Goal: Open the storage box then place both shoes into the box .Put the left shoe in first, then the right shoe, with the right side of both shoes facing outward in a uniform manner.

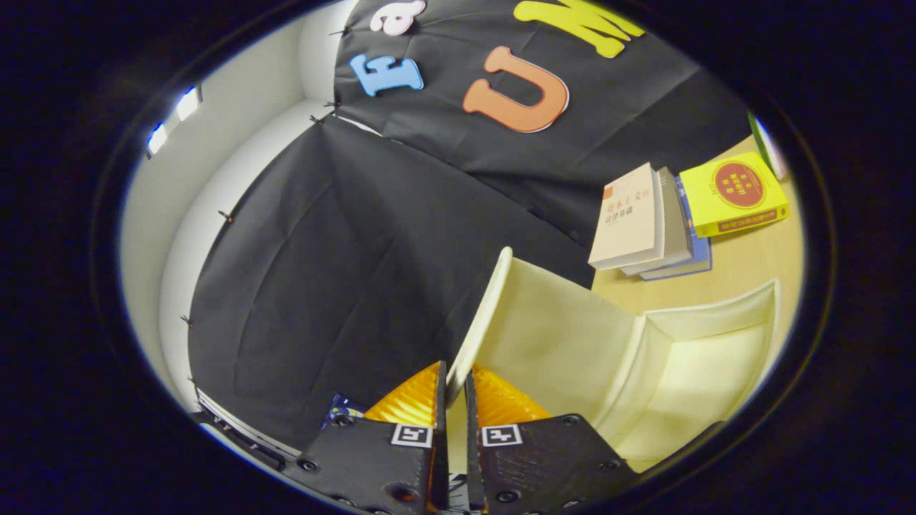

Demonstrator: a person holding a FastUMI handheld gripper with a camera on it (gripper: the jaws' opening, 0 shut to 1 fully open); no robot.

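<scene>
You are swinging the storage box (708, 357) open at lower right of the frame, its lid (558, 336) standing raised at centre. The gripper (455, 400) is pinching the lid's near edge, fingers narrowed onto it at bottom centre. The thin rim could be slipping out if you twist, letting the lid drop; pulling too far risks dragging the box toward the books (651, 222) at upper right.
</scene>
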